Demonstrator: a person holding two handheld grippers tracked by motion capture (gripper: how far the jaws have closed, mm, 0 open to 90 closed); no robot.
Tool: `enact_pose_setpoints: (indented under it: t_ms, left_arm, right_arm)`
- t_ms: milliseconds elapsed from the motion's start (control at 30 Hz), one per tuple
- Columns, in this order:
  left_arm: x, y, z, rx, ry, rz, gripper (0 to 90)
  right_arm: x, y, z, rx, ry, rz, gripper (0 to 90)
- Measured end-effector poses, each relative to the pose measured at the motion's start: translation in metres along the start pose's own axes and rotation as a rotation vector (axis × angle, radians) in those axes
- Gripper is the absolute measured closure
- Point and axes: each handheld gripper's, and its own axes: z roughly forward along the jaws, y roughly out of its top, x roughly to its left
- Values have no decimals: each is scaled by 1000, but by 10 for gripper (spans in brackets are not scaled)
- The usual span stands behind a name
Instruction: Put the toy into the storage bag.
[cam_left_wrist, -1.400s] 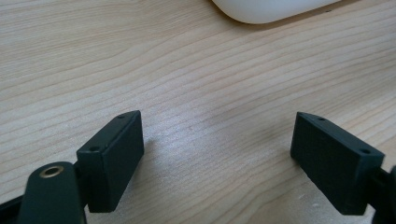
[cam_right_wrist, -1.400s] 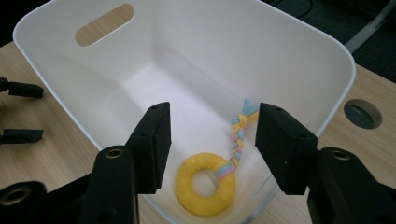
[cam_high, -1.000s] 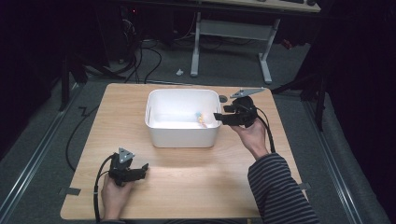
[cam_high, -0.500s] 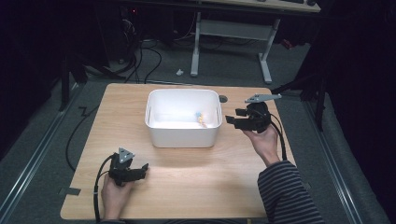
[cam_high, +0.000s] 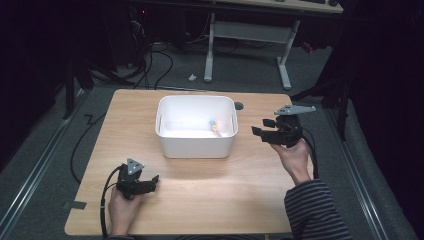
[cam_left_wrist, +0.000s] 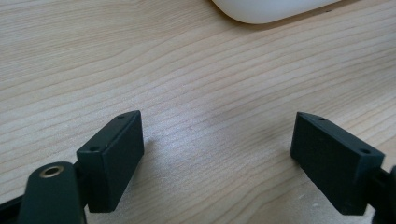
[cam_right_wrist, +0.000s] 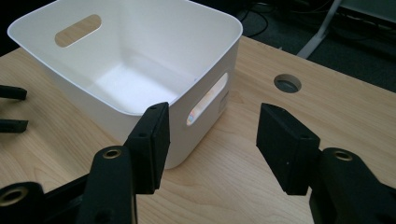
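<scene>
White bin (cam_high: 196, 127) mid-counter (cam_high: 225, 190), small coloured item (cam_high: 215, 127) inside at its right end. Right gripper (cam_high: 263, 131) just right of bin, raised, jaws apart, empty. Left gripper (cam_high: 152, 183) near front-left edge, well apart from bin, jaws spread.

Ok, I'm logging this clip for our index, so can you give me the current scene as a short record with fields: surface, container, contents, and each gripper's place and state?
surface: wooden table
container: white bin with handle slots, upright at the table's middle
contents: one small colourful item by the right wall, too small to identify
left hand-held gripper: low at the near left of the table, jaws open, holding nothing
right hand-held gripper: right of the bin, pointing at it, apart from it, jaws open, holding nothing
other: round hole in the tabletop behind the bin
</scene>
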Motion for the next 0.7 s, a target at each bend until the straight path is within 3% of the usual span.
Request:
enact_pose_setpoints:
  t_ms: [233,700]
  left_arm:
    - [0,0,0,0,0,0,176]
    - [0,0,0,0,0,-1,176]
  right_arm:
    - [5,-2,-15,-29,-6,-20,456]
    - [6,-6,-37,-21,-50,-33,459]
